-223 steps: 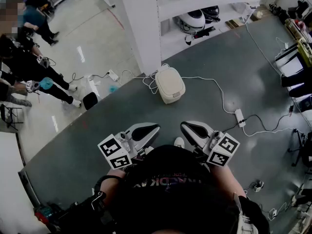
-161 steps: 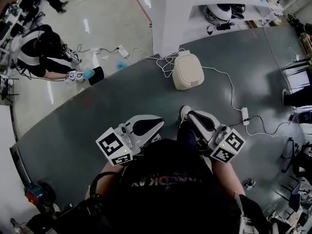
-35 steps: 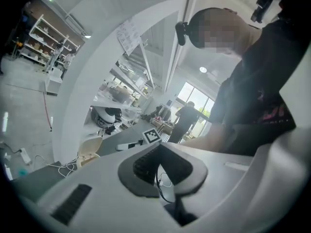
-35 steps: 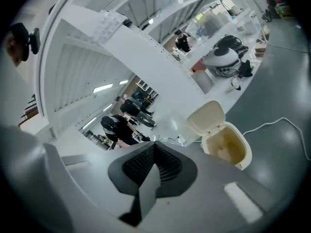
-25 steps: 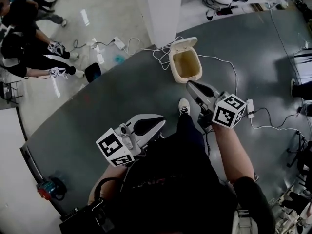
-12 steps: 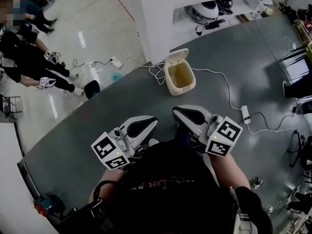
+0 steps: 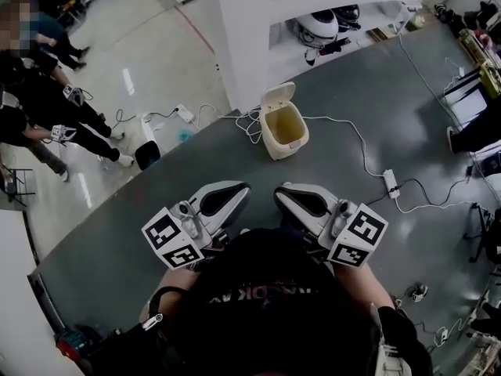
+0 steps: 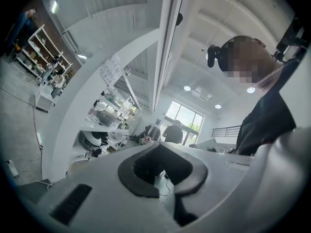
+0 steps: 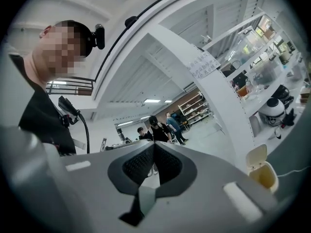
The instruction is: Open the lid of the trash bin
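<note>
Trash bin (image 7: 283,131) open, lid (image 7: 279,96) up.
At 12 o'clock from left gripper (image 7: 246,187) and right gripper (image 7: 279,193); both closed, empty.

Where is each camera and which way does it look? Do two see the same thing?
Head view: on the person's head, facing steeply down at the open trash bin; left tongs, right tongs and their dark top show.
Left gripper view: on the left tongs, facing level towards a white pillar; their torso shows right.
Right gripper view: on the right tongs, facing level; torso shows left.
Shared: head and right gripper views see the trash bin.
</note>
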### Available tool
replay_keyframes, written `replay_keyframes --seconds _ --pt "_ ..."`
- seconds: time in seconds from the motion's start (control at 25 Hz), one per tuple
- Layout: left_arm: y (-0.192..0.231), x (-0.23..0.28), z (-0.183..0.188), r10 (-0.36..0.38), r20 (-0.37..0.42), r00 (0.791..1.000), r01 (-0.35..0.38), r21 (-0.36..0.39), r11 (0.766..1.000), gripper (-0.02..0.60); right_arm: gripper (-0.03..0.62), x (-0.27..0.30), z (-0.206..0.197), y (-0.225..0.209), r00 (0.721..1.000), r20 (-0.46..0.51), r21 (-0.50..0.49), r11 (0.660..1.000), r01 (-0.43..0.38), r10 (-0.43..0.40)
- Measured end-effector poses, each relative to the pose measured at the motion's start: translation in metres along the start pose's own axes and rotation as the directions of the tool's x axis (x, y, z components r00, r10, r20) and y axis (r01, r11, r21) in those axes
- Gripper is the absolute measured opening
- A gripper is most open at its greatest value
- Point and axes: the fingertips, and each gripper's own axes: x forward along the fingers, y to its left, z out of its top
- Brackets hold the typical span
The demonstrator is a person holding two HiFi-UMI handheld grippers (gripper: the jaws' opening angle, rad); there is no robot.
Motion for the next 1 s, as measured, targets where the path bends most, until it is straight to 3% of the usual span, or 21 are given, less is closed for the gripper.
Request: replay_keyframes --seconds 0.32,1.0 --pt "-0.015 -0.001 -0.014 -0.012 -0.031 0.999 0.012 -0.022 1.0 0.003 0.006 -0.011 -0.018 0.017 1.0 -0.006 0.019 1.0 0.013 -0.013" --pt "-0.009 -0.019 -0.017 0.021 0.005 1.0 -0.021 -0.069 0.997 0.003 0.006 0.001 -0.026 0.022 1.0 -0.022 0.046 0.999 -0.017 0.018"
